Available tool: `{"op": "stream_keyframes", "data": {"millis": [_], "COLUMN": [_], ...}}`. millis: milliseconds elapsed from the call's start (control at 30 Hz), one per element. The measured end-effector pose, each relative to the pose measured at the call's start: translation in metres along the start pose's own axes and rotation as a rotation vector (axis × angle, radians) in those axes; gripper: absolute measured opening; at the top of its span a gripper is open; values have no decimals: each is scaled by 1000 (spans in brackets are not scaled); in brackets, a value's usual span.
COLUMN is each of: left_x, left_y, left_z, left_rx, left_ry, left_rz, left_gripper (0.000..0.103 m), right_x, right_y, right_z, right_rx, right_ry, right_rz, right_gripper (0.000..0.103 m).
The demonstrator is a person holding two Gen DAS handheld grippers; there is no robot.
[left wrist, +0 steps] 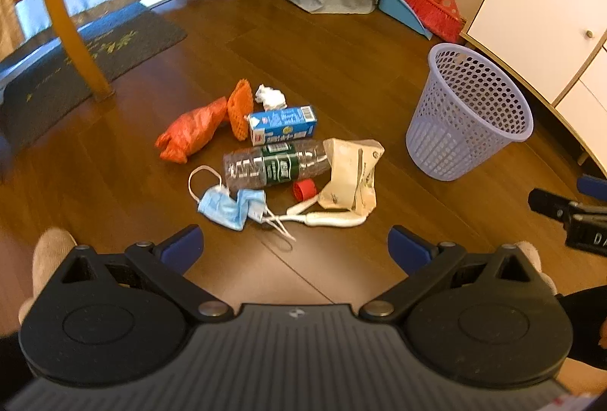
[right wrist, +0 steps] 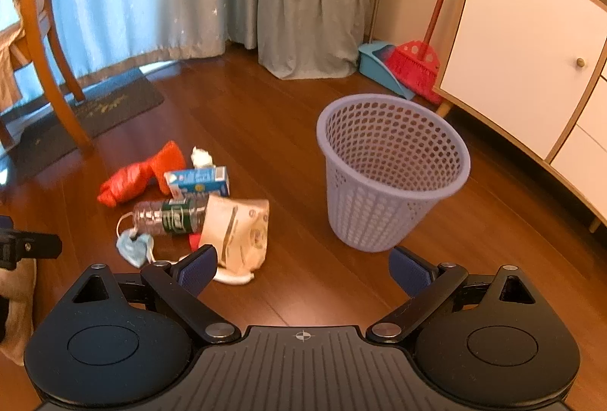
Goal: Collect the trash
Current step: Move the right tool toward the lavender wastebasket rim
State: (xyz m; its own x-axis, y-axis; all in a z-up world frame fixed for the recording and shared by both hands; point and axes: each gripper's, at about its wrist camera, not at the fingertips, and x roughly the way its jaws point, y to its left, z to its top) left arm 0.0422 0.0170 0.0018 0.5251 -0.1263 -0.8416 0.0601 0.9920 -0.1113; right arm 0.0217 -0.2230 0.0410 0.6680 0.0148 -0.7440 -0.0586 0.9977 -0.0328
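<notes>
Left tool spread, red cap half-hidden

Both tongs are held above the floor with nothing between their blue pads: the left tongs gape wide and tip downward, the right tongs gape equally wide beside them, their tip showing at the left tongs' right edge.

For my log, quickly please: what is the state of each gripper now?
Left gripper: open, holding nothing, above the floor near the trash pile.
Right gripper: open, holding nothing.
</notes>
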Motion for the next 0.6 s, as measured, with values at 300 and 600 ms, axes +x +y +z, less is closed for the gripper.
{"op": "stream_keyframes", "data": {"millis": [300, 600], "left_x": [36, 70], "left_y": [-3, -12], "left_z": [30, 54], "left_rx": [54, 89], "left_ry": [-8, -21], "left_rz": [-38, -50], "left_gripper": [102, 102], "right_x": [39, 101], "right_y": [-17, -48], "right_z": [27, 47], "right_rx": [-193, -288], "right_ry": [-91, -80], "right_rz": [15, 81], "right_gripper": [95, 91]}}
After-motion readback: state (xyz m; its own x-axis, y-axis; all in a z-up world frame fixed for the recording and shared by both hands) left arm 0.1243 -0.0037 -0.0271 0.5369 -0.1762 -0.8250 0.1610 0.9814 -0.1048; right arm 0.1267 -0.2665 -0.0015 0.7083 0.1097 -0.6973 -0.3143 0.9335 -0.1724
